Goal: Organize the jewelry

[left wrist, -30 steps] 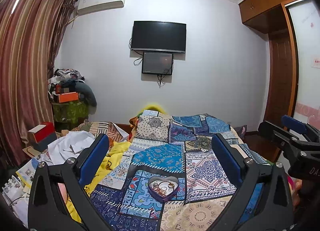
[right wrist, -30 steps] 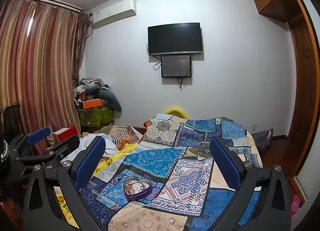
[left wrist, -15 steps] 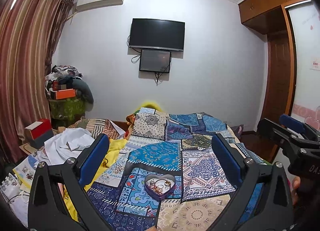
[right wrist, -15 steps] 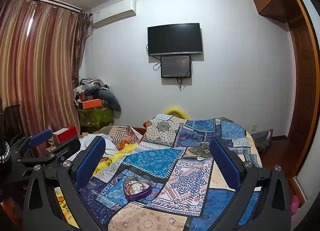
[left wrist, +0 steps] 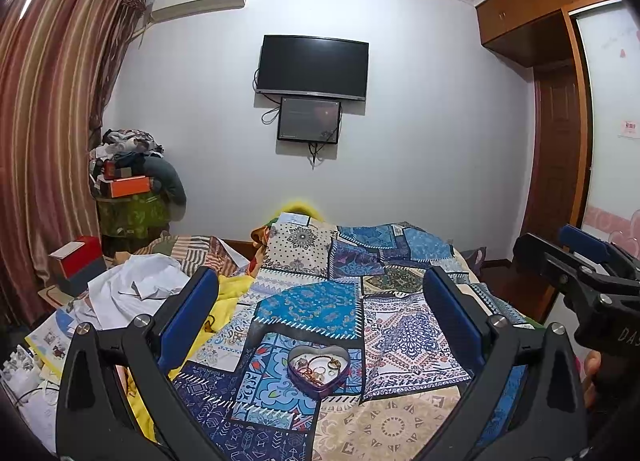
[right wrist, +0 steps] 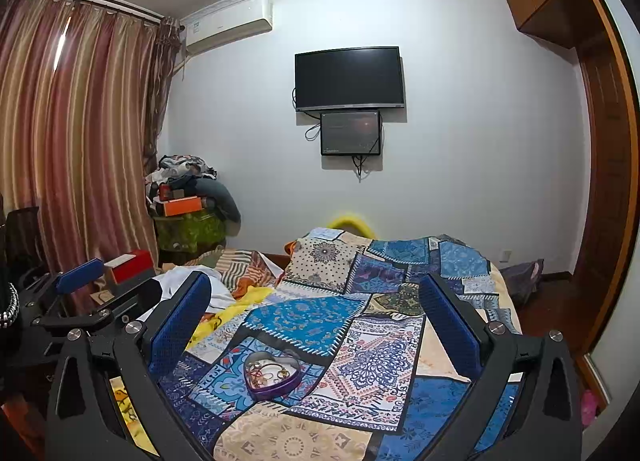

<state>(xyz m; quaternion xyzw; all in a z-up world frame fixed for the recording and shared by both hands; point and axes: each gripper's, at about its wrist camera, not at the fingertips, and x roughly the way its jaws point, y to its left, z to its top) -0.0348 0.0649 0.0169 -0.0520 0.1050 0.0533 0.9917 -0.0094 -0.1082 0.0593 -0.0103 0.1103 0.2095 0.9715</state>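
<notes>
A purple heart-shaped box [left wrist: 318, 371] holding several rings and bangles sits on the patchwork bedspread [left wrist: 372, 325]. It also shows in the right wrist view [right wrist: 272, 375]. My left gripper [left wrist: 320, 301] is open and empty, held above and short of the box. My right gripper [right wrist: 314, 307] is open and empty, also above the bed, with the box low between its fingers. Each gripper shows at the edge of the other's view: the right one [left wrist: 576, 261] and the left one [right wrist: 80, 289].
White clothes [left wrist: 132, 293] and papers lie on the bed's left side. A red box [left wrist: 76, 261] and a pile of clutter [left wrist: 132, 189] stand by the striped curtain [left wrist: 48, 121]. A TV [left wrist: 312, 67] hangs on the far wall. A wooden wardrobe [left wrist: 560, 121] is at the right.
The left gripper's view has drifted slightly, so the heart box sits a little more to the left between its fingers. The right gripper has barely moved. Both stay open.
</notes>
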